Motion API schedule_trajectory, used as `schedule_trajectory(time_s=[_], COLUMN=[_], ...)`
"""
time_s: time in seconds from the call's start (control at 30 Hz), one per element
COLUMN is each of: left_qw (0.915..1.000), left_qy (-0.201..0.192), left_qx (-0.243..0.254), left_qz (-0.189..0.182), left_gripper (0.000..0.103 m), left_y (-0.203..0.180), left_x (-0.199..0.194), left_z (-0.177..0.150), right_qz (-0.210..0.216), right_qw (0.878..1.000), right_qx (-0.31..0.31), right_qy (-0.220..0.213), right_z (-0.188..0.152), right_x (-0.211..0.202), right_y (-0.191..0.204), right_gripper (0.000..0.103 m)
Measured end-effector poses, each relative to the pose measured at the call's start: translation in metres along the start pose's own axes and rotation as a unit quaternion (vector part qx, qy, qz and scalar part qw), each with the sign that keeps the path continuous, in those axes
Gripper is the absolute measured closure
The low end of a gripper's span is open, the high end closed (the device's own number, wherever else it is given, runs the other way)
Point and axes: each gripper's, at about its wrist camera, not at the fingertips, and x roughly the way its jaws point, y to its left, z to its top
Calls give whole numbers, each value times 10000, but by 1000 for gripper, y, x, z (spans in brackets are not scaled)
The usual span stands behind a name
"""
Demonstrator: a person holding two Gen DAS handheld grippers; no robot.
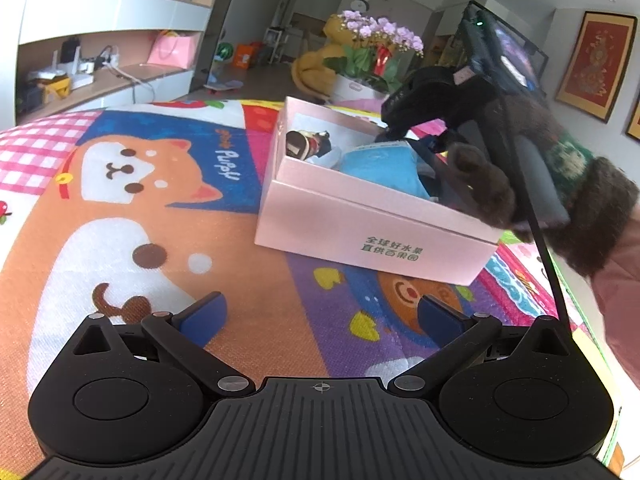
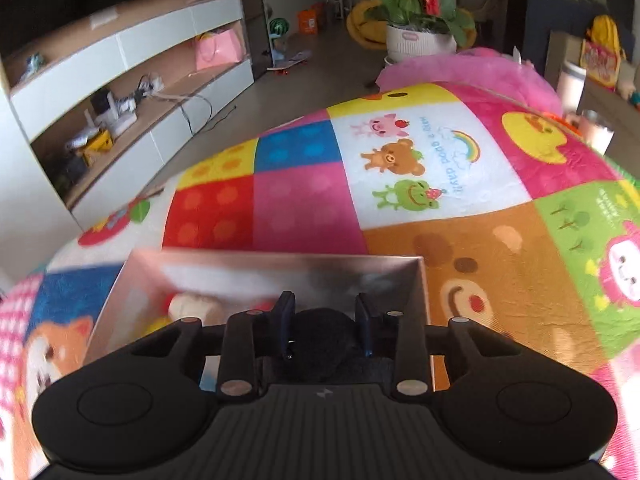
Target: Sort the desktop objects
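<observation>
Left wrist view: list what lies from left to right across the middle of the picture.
Puppy picture on the play mat → pink box → blue cloth inside the box → gloved right hand holding the right tongs over the box.

The pink box looks like smooth matt cardboard; the play mat has a finely woven, textured surface.

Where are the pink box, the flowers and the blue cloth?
pink box (image 1: 360,236), left wrist view, front wall.
flowers (image 1: 384,32), left wrist view, purple blossoms.
blue cloth (image 1: 384,168), left wrist view, middle, inside the box.
</observation>
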Motion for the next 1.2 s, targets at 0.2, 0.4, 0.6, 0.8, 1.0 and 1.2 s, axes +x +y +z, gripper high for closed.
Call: schedule_trajectory(time_s=[0.2, 0.4, 0.6, 0.8, 1.0, 1.2], left_qw=[10000, 9981, 9920, 9839, 9832, 9833], left_qy=[21, -9, -121, 238, 288, 292], left_qx=[32, 533, 1034, 1171, 962, 961], left_qz=[28, 322, 714, 1331, 1524, 1518], left_gripper=[0, 0, 0, 0, 0, 0], left_y=[-1, -3, -20, -32, -30, -32], left_x=[0, -32, -52, -28, -19, -19], left_z=[0, 1, -15, -30, -28, -30], right_qz=[166, 261, 451, -4, -255, -266], right_qw=[9954, 9860, 9917, 9978, 9989, 9967], right_qx=[-151, -201, -110, -261, -232, -117], right_qy=[-928, -1632, -1201, -608, -302, -752], right_z=[-28, -105, -206, -237, -231, -250], right_x=[-81, -194, -205, -157, -135, -143], right_y=[-8, -31, -38, -18, -18, -19], right_gripper=[69, 1, 0, 0, 0, 0])
